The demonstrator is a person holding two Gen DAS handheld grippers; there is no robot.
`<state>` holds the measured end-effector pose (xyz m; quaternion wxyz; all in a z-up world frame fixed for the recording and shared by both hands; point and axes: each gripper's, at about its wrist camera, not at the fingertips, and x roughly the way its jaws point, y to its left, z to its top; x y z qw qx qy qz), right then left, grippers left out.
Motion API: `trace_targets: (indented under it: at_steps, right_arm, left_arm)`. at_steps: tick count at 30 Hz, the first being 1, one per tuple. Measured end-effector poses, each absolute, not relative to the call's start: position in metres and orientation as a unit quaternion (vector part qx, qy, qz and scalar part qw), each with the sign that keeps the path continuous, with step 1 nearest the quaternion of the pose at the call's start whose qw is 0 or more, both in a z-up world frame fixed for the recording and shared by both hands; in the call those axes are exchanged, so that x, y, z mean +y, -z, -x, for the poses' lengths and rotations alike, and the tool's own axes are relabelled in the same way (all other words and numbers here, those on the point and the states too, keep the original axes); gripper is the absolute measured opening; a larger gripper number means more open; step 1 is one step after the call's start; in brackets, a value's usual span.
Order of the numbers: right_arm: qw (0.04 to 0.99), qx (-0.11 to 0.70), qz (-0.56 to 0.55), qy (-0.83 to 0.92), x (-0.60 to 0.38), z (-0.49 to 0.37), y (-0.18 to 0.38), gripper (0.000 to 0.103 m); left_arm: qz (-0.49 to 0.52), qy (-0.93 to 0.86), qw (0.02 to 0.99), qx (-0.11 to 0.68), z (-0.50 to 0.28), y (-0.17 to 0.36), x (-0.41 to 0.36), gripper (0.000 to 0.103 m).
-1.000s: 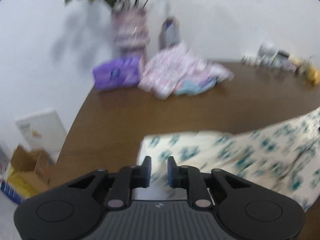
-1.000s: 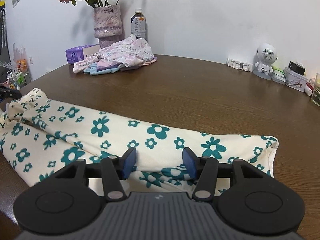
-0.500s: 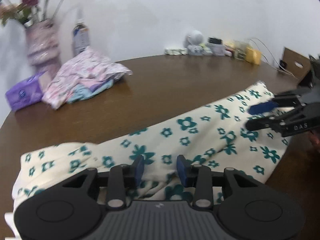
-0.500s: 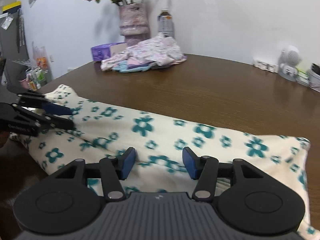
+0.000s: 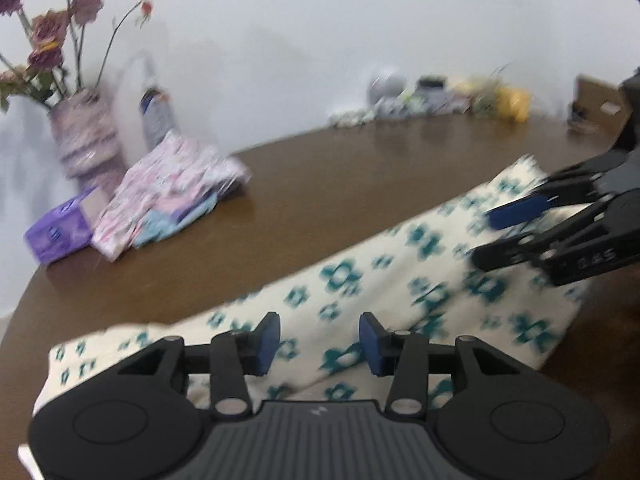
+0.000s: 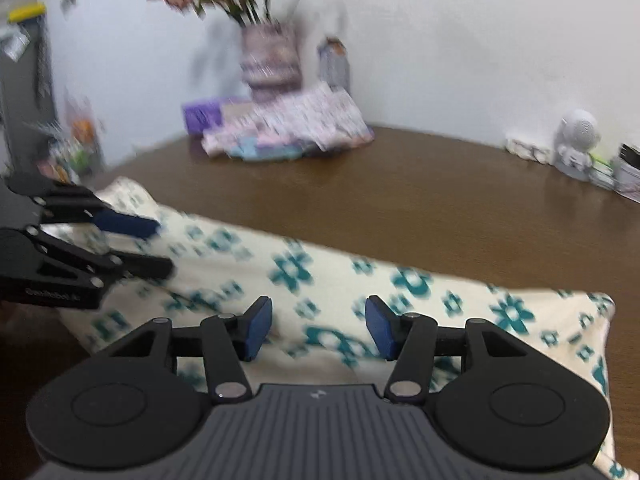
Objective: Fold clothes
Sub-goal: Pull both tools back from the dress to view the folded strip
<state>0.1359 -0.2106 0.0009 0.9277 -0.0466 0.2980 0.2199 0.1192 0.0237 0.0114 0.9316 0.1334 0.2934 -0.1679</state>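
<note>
Cream cloth printed with teal flowers (image 5: pixel 360 280) lies as a long band along the near edge of the brown worktop (image 5: pixel 360 168), bare wood stretching beyond it toward 12 o'clock up to a folded pink pile (image 5: pixel 172 184) at 10 o'clock. Left gripper (image 5: pixel 318 338) hovers over the band, fingers opening, nothing pinched. Right gripper (image 6: pixel 318 328) has its fingers parted above the cloth. 1 second ago the left fingers were nearly closed at the band's left end.
</note>
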Motion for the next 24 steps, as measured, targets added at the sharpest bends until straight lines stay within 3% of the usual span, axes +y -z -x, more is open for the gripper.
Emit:
trace_targets:
  at_steps: [5,9,11,12,13,14,17,24]
  right_arm:
    - [0.927,0.311,0.038,-0.205,-0.224,-0.139,0.005,0.053]
    - [0.928,0.309,0.037,-0.206,-0.224,-0.138,0.005,0.054]
    - [0.931,0.3,0.022,-0.207,-0.227,-0.131,-0.001,0.057]
    - [0.934,0.29,0.012,-0.209,-0.229,-0.127,-0.005,0.065]
    - [0.936,0.281,0.002,-0.211,-0.231,-0.122,-0.009,0.078]
    - [0.94,0.269,-0.003,-0.21,-0.232,-0.115,-0.013,0.083]
    - [0.947,0.249,-0.001,-0.202,-0.234,-0.096,-0.02,0.101]
    - [0.949,0.253,-0.019,-0.189,-0.237,-0.066,-0.014,0.102]
  left_arm:
    - [-0.073,0.146,0.936,0.313,-0.129,-0.008,0.045,0.055]
    - [-0.069,0.138,0.939,0.308,-0.126,-0.012,0.047,0.054]
    - [-0.05,0.135,0.945,0.294,-0.12,-0.019,0.048,0.059]
    - [-0.035,0.136,0.949,0.283,-0.114,-0.023,0.049,0.063]
    - [-0.021,0.137,0.953,0.271,-0.108,-0.028,0.051,0.075]
    - [-0.011,0.137,0.956,0.26,-0.102,-0.032,0.052,0.086]
    - [0.007,0.134,0.962,0.236,-0.084,-0.04,0.05,0.092]
    - [0.04,0.139,0.96,0.239,-0.049,-0.035,0.046,0.097]
